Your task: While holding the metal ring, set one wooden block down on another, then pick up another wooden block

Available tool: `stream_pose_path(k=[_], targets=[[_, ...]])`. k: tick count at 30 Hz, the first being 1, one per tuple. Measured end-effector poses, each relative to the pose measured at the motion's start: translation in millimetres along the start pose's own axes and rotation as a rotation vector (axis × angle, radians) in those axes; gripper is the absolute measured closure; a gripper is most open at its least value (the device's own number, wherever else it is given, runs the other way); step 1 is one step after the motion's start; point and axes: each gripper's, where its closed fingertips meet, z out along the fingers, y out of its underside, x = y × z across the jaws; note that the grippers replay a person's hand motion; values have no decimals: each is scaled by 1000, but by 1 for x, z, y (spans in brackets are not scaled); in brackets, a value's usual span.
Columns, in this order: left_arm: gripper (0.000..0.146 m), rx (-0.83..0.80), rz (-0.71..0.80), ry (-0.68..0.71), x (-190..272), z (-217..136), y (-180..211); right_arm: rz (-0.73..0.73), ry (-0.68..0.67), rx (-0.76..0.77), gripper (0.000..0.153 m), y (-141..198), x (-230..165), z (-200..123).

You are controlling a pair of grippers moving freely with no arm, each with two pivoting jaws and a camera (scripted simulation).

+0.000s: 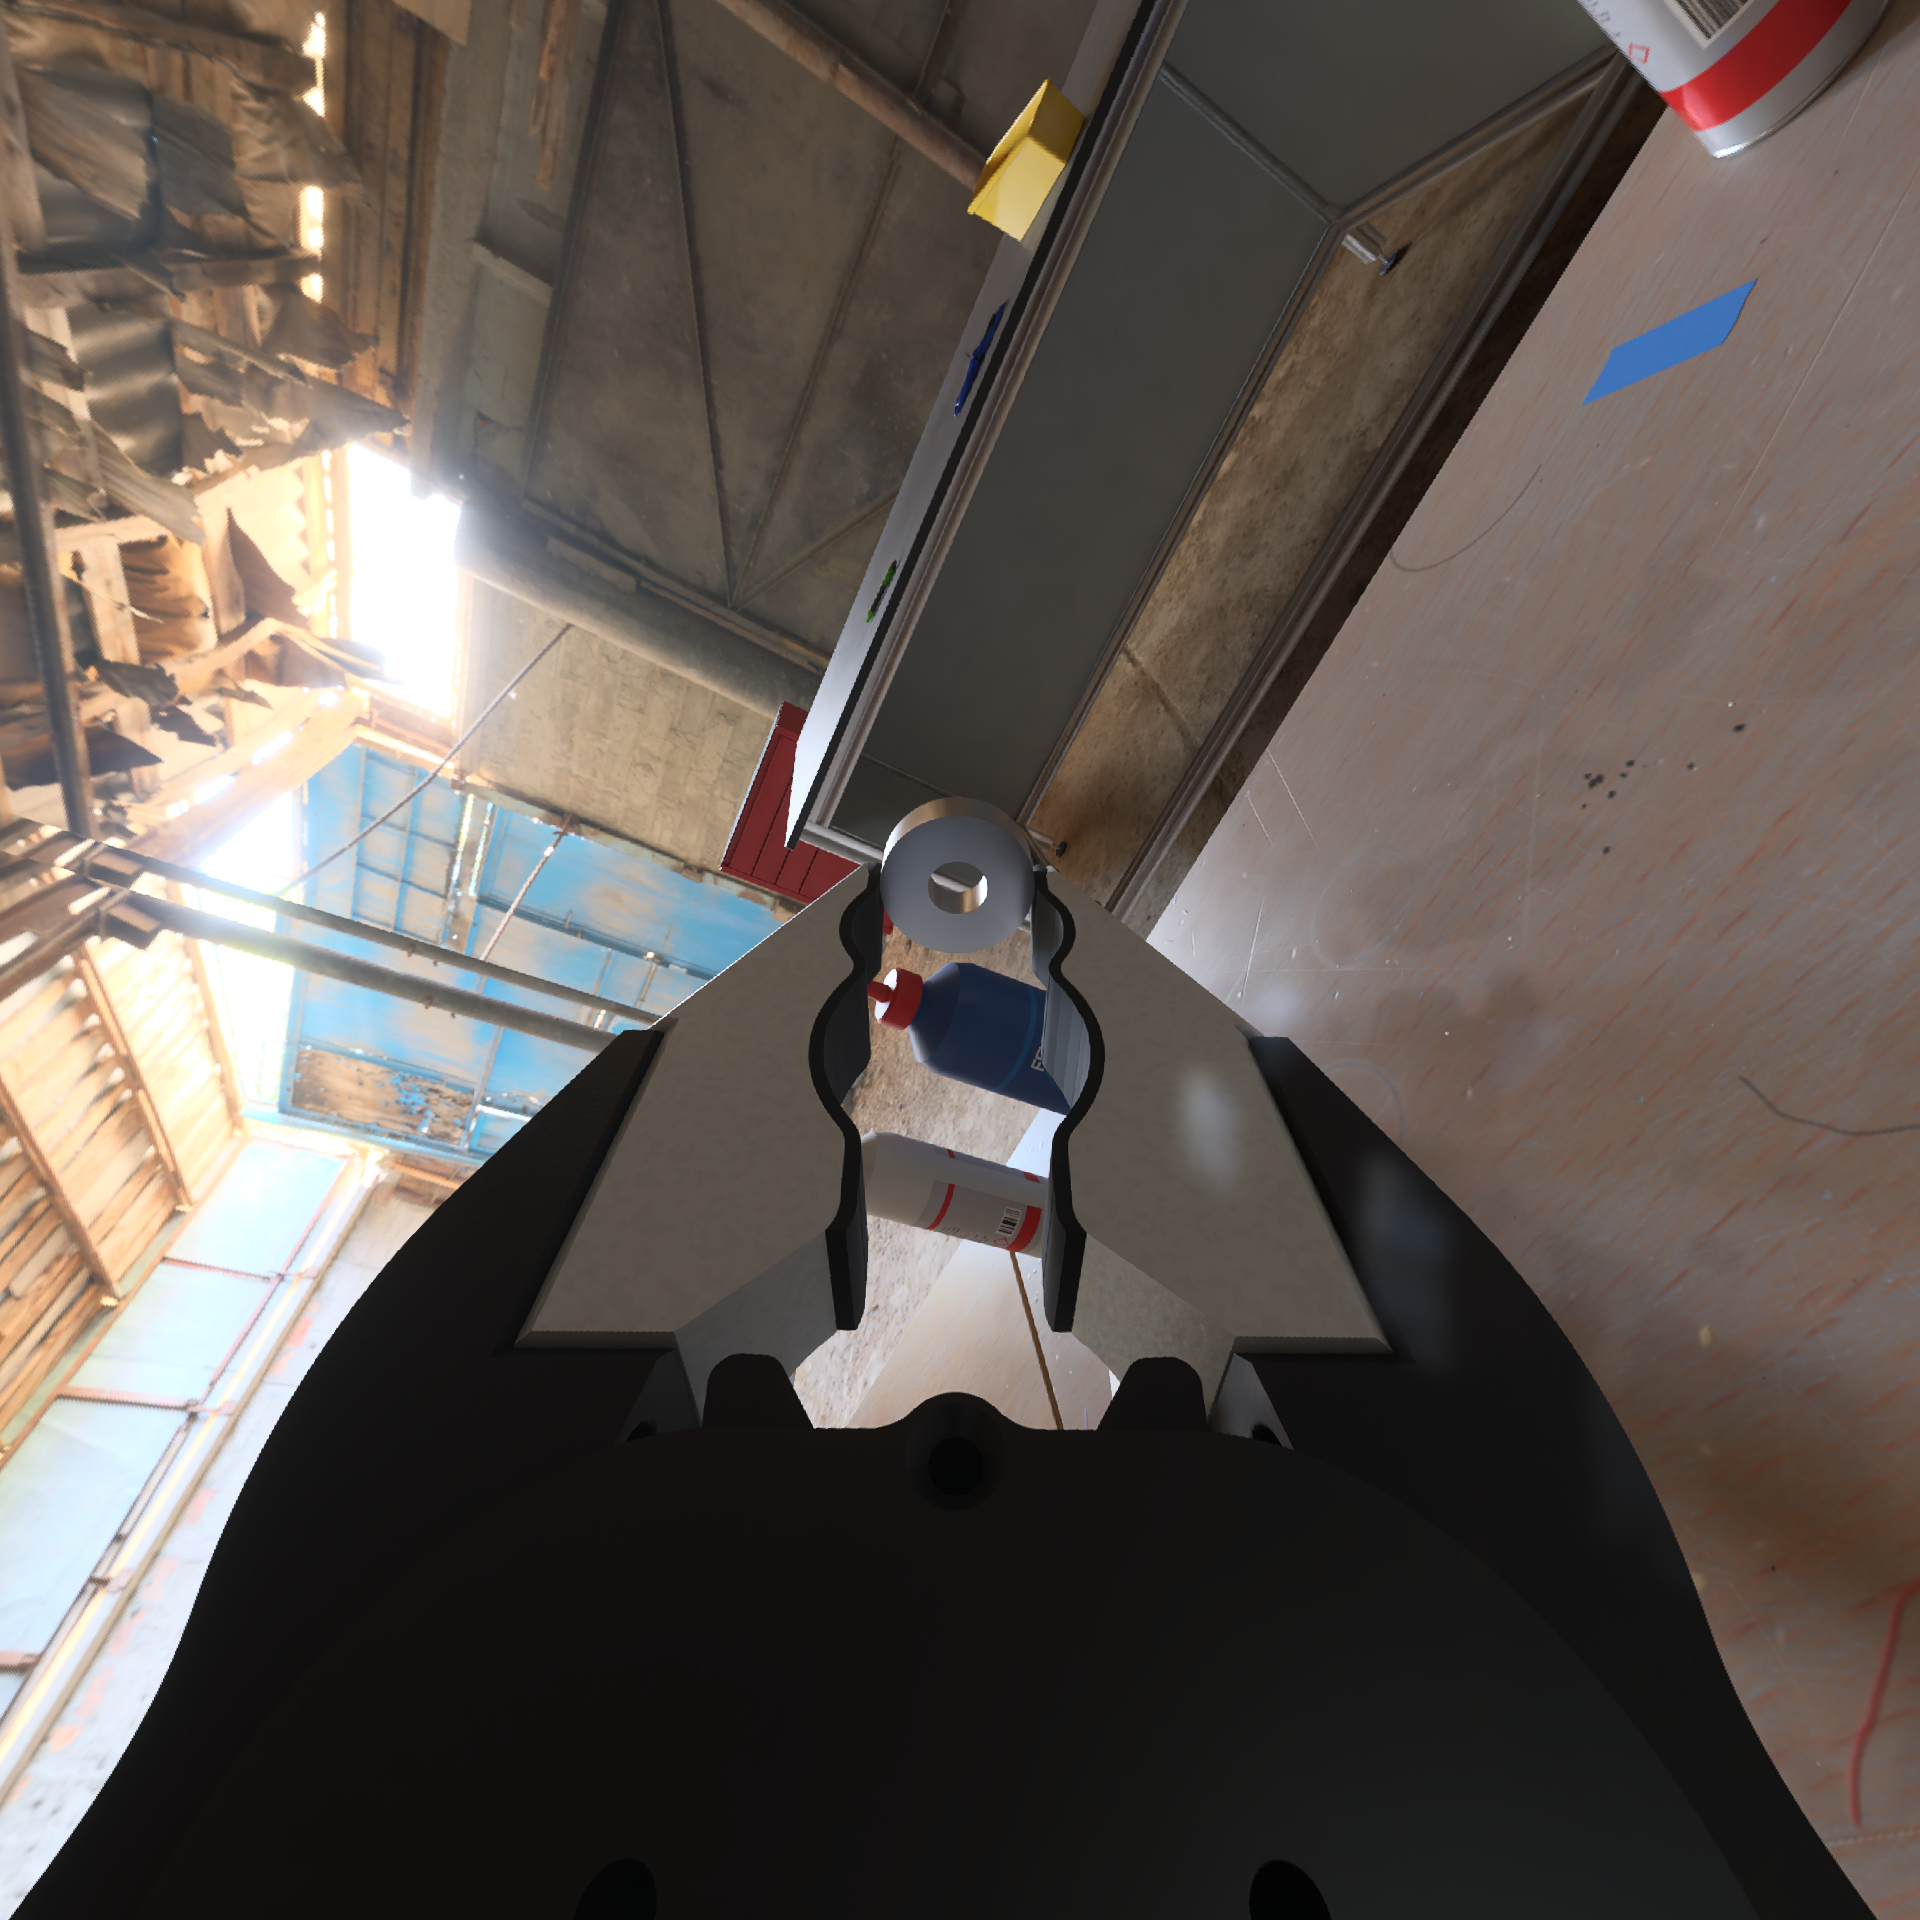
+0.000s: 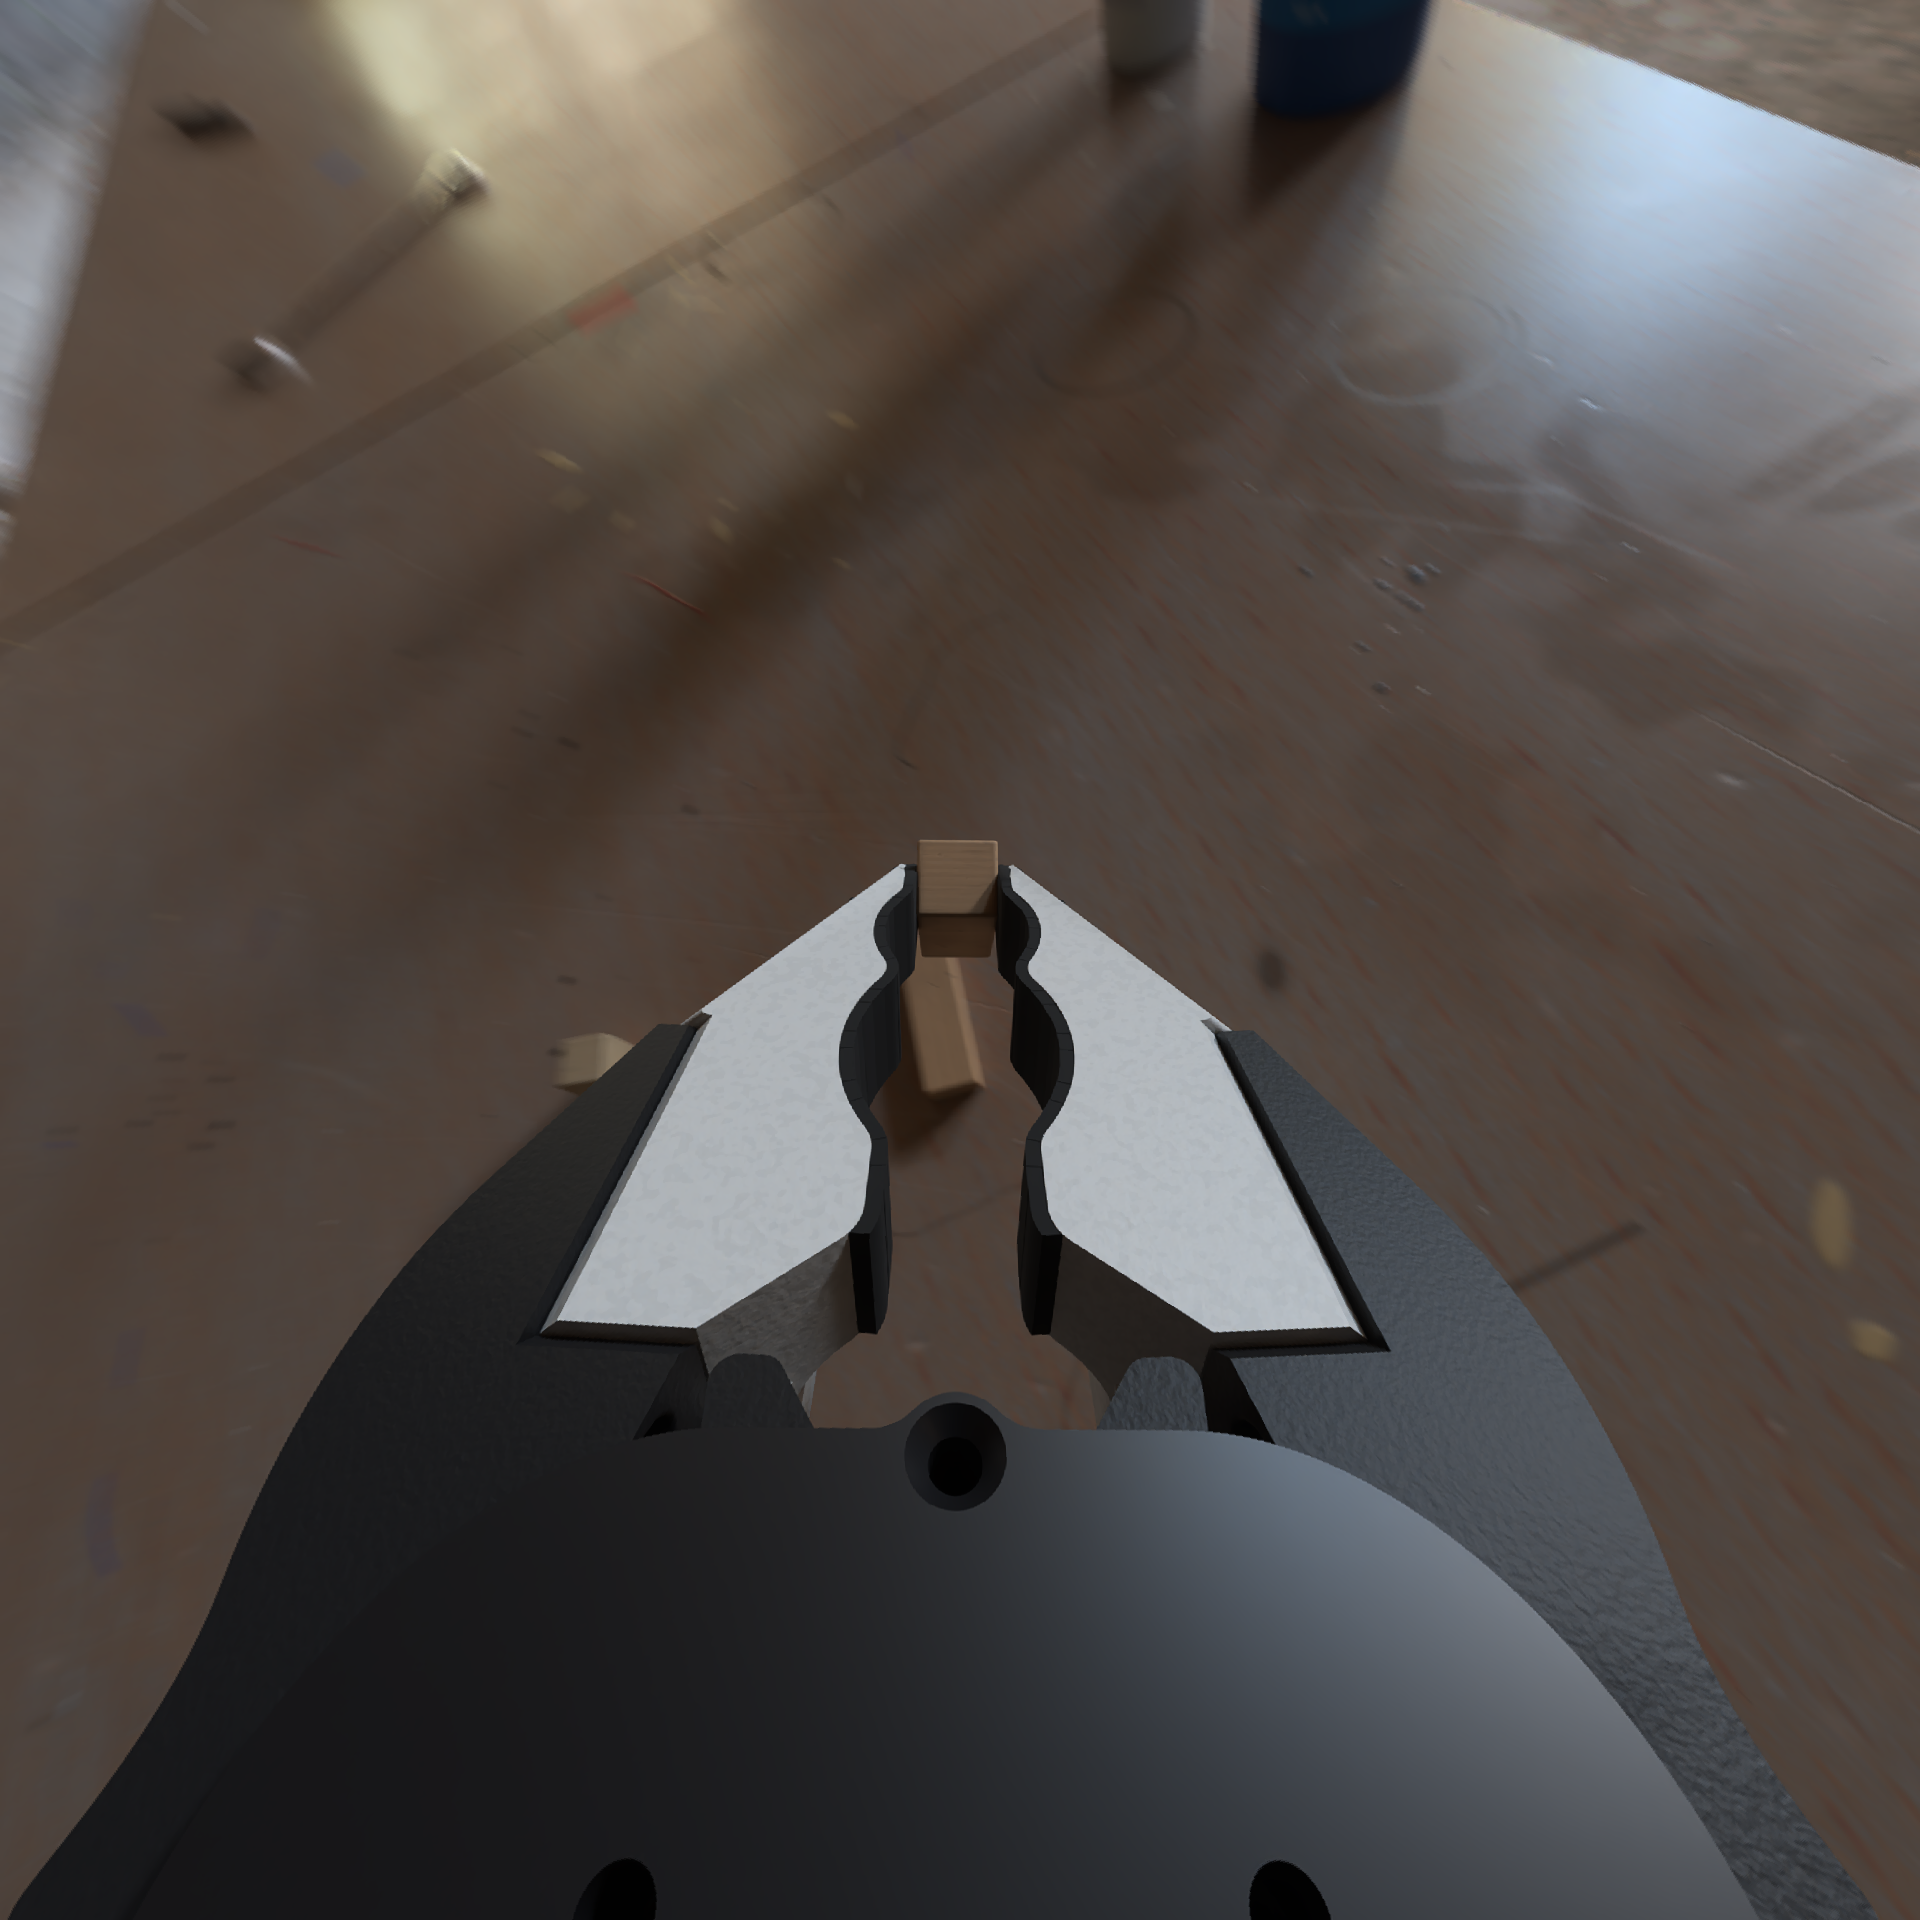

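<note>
In the left wrist view my left gripper [image 1: 958,883] is shut on the grey metal ring [image 1: 956,883], held at the fingertips with its hole facing the camera; this view is rolled sideways. In the right wrist view my right gripper [image 2: 958,894] is shut on a small wooden block [image 2: 957,896], held at the fingertips above the brown tabletop [image 2: 1351,831]. A second, longer wooden block [image 2: 943,1039] lies on the table below, seen between the fingers. A third wooden block [image 2: 585,1060] peeks out at the left beside the left finger.
A blue bottle with a red cap [image 1: 977,1023] and a white bottle with red bands [image 1: 956,1190] show between the left fingers. A grey cabinet [image 1: 1091,468], a yellow box [image 1: 1029,161] and a red-and-white can [image 1: 1756,73] lie beyond. A long bolt [image 2: 353,270], a white container [image 2: 1148,31] and a blue container [image 2: 1335,52] sit far off on the table.
</note>
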Motion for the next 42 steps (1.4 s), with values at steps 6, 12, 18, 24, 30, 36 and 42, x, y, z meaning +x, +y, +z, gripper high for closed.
stream_pose_path(k=[6, 12, 18, 24, 30, 36, 42], targets=[[118, 22, -6, 13, 3, 1, -2, 57, -229, 147, 139, -28, -29, -18], [118, 13, 4, 18, 5, 2, -2, -84, -101, -168, 139, 25, -14, 15], [118, 5, 15, 34, 11, 5, -1, -232, -62, -215, 138, 40, -10, 33], [118, 0, 18, 42, 13, 7, 0, -373, 85, 6, 131, 30, -53, 2], [118, 24, 13, 46, 14, 4, -7, -384, 150, -143, 125, 76, -103, 28], [118, 34, 15, 54, 15, 1, -11, -259, 160, -272, 134, 81, -98, 39], [118, 57, 4, 50, 13, -2, -15, -275, 115, -316, 137, 82, -97, 40]])
